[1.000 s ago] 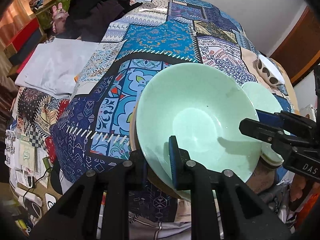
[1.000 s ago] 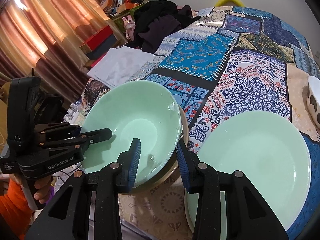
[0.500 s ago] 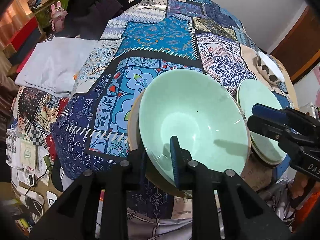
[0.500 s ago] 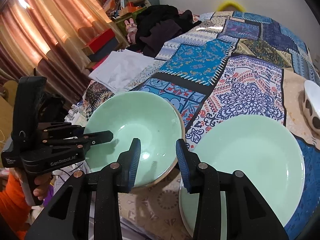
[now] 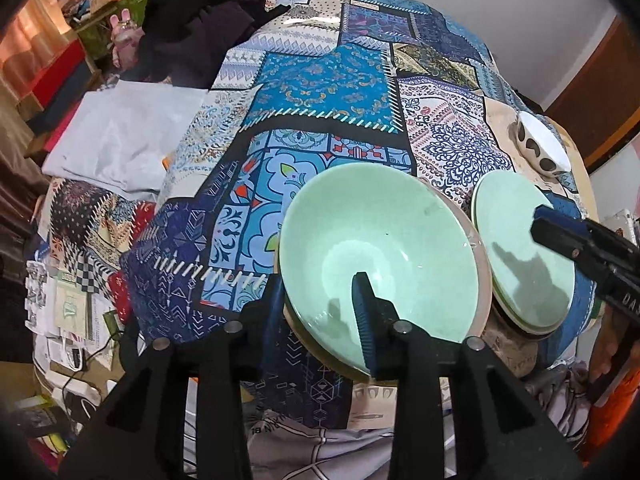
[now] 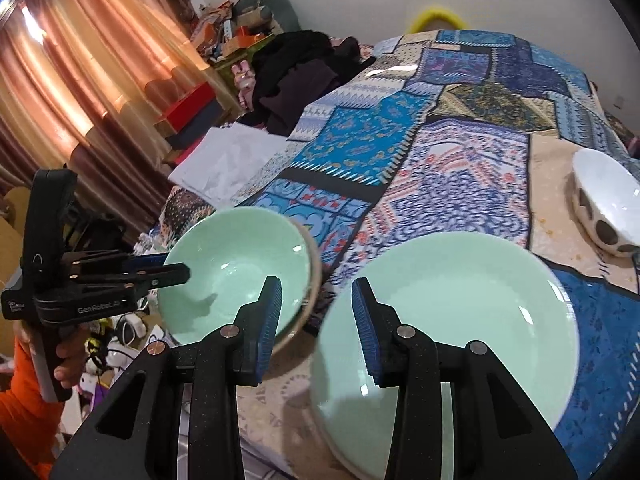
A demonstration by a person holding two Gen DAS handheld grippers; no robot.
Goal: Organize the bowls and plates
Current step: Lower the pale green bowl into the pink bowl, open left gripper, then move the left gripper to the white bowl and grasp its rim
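A patchwork cloth [image 5: 320,92] is covering the surface, with curtains [image 6: 80,80] glowing orange beyond, black clothes [image 6: 296,68] and white fabric [image 5: 124,136] lying alongside.

The green bowl [image 5: 380,248] is sitting in a second, tan-rimmed bowl [image 5: 482,280] at the near edge. The left gripper [image 5: 320,308] is straddling its near rim, jaws opening, one pad inside and one outside; the outer pad looks clear of it, though that side is partly hidden.

The right gripper [image 6: 316,320] is hovering narrowly parted and empty between the bowls and the plates [image 6: 460,320].

Counted: two stacked plates, two nested bowls, one spotted bowl [image 6: 604,204] farther right.
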